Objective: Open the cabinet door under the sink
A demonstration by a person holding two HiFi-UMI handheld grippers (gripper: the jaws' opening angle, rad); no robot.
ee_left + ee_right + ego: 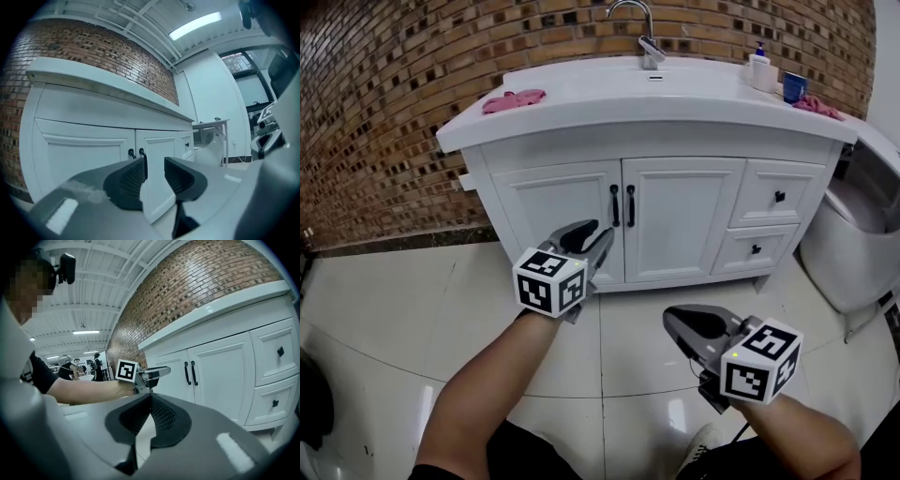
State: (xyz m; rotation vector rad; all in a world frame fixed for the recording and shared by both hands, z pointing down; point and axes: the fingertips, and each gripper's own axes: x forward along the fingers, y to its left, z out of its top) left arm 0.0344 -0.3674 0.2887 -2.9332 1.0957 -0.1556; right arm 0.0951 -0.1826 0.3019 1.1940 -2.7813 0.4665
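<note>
The white cabinet under the sink has two doors, left door (558, 220) and right door (680, 225), both shut flat. Their black handles (622, 205) meet at the middle seam and also show in the left gripper view as handles (140, 157) and in the right gripper view as handles (190, 373). My left gripper (598, 236) is held level a short way in front of the left door, near the handles. Its jaws are open with nothing between them (153, 165). My right gripper (673, 321) hangs lower, back over the floor, shut and empty (151, 401).
Two drawers (776, 197) sit right of the doors. A white appliance (862, 234) stands at the far right. On the counter (581, 103) lie pink cloths (514, 99), a soap bottle (759, 67) and a blue cup (794, 86). A brick wall (384, 103) lies behind; white tiles cover the floor.
</note>
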